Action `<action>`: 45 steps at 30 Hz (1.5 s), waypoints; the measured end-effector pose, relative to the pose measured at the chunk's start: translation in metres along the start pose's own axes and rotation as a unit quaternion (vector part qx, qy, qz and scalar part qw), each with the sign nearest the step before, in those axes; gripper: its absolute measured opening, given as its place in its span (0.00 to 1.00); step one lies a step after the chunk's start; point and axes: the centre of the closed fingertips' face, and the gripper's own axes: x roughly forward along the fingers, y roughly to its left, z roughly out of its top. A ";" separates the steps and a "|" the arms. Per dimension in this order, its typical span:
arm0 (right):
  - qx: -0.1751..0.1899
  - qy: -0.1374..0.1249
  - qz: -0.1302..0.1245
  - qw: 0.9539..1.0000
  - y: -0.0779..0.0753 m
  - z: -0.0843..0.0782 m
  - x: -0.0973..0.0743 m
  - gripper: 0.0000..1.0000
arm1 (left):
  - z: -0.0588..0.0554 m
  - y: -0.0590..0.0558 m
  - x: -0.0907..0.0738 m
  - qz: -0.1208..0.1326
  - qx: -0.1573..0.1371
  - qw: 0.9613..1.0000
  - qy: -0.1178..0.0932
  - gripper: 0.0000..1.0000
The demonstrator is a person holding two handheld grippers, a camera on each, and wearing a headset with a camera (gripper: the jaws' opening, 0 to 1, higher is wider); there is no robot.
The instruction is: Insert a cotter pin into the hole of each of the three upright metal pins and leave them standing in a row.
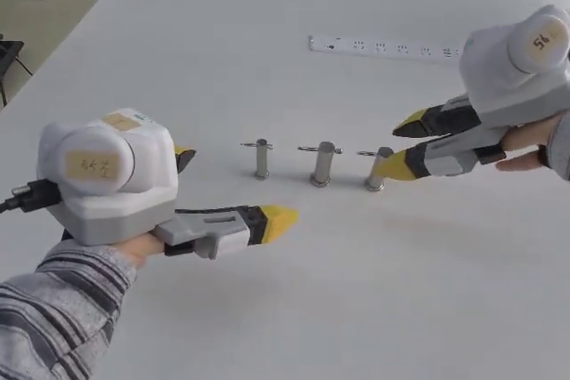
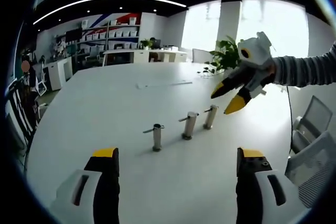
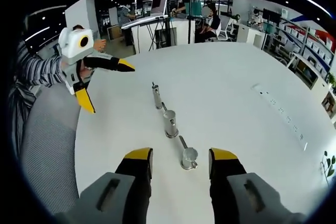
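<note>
Three upright metal pins stand in a row on the white table: left pin (image 1: 262,158), middle pin (image 1: 323,165), right pin (image 1: 378,171). A thin cotter pin crosses the top of each. My right gripper (image 1: 398,144) is open beside the right pin, with one yellow fingertip (image 1: 389,166) close to it. In the right gripper view that pin (image 3: 188,158) stands between the tips of my open right gripper (image 3: 181,156). My left gripper (image 1: 232,191) is open and empty, in front and to the left of the row. The left gripper view shows the row (image 2: 188,125) ahead of it.
A white power strip (image 1: 383,46) lies on the table beyond the pins. The table's left edge (image 1: 62,42) runs diagonally at the far left. Chairs (image 2: 310,129) and office desks stand around the table.
</note>
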 end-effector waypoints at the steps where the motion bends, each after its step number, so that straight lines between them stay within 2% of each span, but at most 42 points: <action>1: 0.003 -0.002 -0.004 1.000 0.002 0.000 -0.002 0.43 | 0.001 0.000 -0.001 0.000 0.001 1.000 0.000 0.93; 5: 0.024 -0.015 -0.020 0.999 0.011 0.000 -0.009 0.51 | 0.004 0.000 -0.004 0.000 0.000 1.000 -0.002 0.95; 7: 0.047 -0.022 -0.033 0.998 0.014 0.000 -0.013 0.55 | 0.005 0.001 -0.005 -0.001 -0.007 1.000 -0.001 0.95; 9: 0.057 -0.036 -0.040 0.997 0.019 0.001 -0.016 0.58 | 0.006 0.001 -0.006 -0.001 -0.010 1.000 -0.004 0.96; 12: 0.079 -0.044 -0.047 0.995 0.026 -0.001 -0.020 0.62 | 0.006 0.002 -0.008 0.001 -0.011 1.000 -0.006 0.97; 16: 0.105 -0.048 -0.058 0.992 0.034 -0.006 -0.023 0.66 | 0.004 0.002 -0.011 0.001 -0.015 1.000 -0.001 0.98; 18: 0.114 -0.060 -0.067 0.989 0.038 -0.006 -0.026 0.68 | 0.002 0.001 -0.014 0.003 -0.017 1.000 0.001 0.99; 20: 0.115 -0.063 -0.070 0.989 0.045 -0.009 -0.026 0.70 | 0.000 -0.001 -0.016 0.000 -0.015 1.000 0.002 0.99; 23: 0.131 -0.072 -0.075 0.986 0.052 -0.013 -0.027 0.72 | -0.004 -0.004 -0.019 -0.002 -0.007 1.000 0.009 0.99; 27: 0.147 -0.087 -0.085 0.982 0.056 -0.015 -0.029 0.73 | -0.006 -0.006 -0.021 -0.002 -0.011 1.000 0.011 0.99; 32: 0.142 -0.109 -0.110 0.978 0.057 -0.017 -0.031 0.74 | -0.006 -0.009 -0.025 0.002 -0.014 1.000 0.007 0.99; 35: 0.166 -0.130 -0.109 0.971 0.061 -0.014 -0.032 0.74 | -0.006 -0.008 -0.026 0.006 -0.015 1.000 0.005 0.99; 38: 0.168 -0.122 -0.133 0.969 0.058 -0.019 -0.033 0.73 | -0.006 -0.008 -0.026 0.007 -0.018 1.000 0.004 0.99; 39: 0.171 -0.123 -0.134 0.968 0.059 -0.020 -0.033 0.73 | -0.006 -0.008 -0.026 0.007 -0.018 1.000 0.004 0.99; 40: 0.183 -0.127 -0.136 0.965 0.059 -0.021 -0.034 0.72 | -0.006 -0.009 -0.027 0.007 -0.018 1.000 0.003 0.99; 45: 0.186 -0.131 -0.140 0.964 0.062 -0.024 -0.033 0.72 | -0.009 -0.010 -0.027 0.008 -0.021 1.000 0.004 0.98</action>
